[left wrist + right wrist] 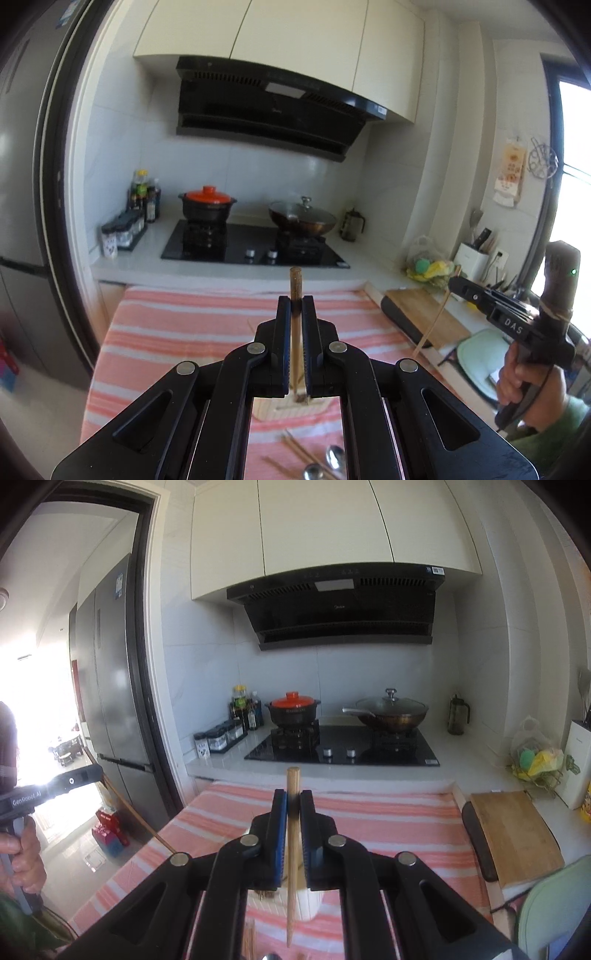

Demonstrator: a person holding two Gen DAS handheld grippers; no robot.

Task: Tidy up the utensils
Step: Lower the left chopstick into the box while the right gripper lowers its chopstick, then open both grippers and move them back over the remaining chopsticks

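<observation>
In the left wrist view the left gripper (296, 301) is clamped tight on a dark-tipped chopstick (296, 284) that stands nearly upright between its pads, lifted above the pink striped cloth (177, 332) covering the table. Under the jaws sits a pale utensil holder (291, 408), and at the bottom edge more chopsticks (295, 448) and two metal spoons (334, 459) lie loose on the cloth. Off to the right, the right gripper (456, 282), carried in a hand (524, 376), holds a second chopstick slanting down past a wooden cutting board (424, 314). Behind the table are a black hob (255, 245), a red-lidded pot (207, 206), a lidded wok (303, 218) and a range hood (273, 107); a dark fridge (22, 184) fills the left side. In the right wrist view the right gripper (293, 799) is closed on a light wooden chopstick (292, 849) that hangs almost vertical, its point just in front of the white holder below. At the left edge the left gripper (94, 773) shows with its chopstick angled down toward the cloth corner. The cutting board (517, 834) lies well to the right, with a pale green chair back (554, 908) nearer the camera.
</observation>
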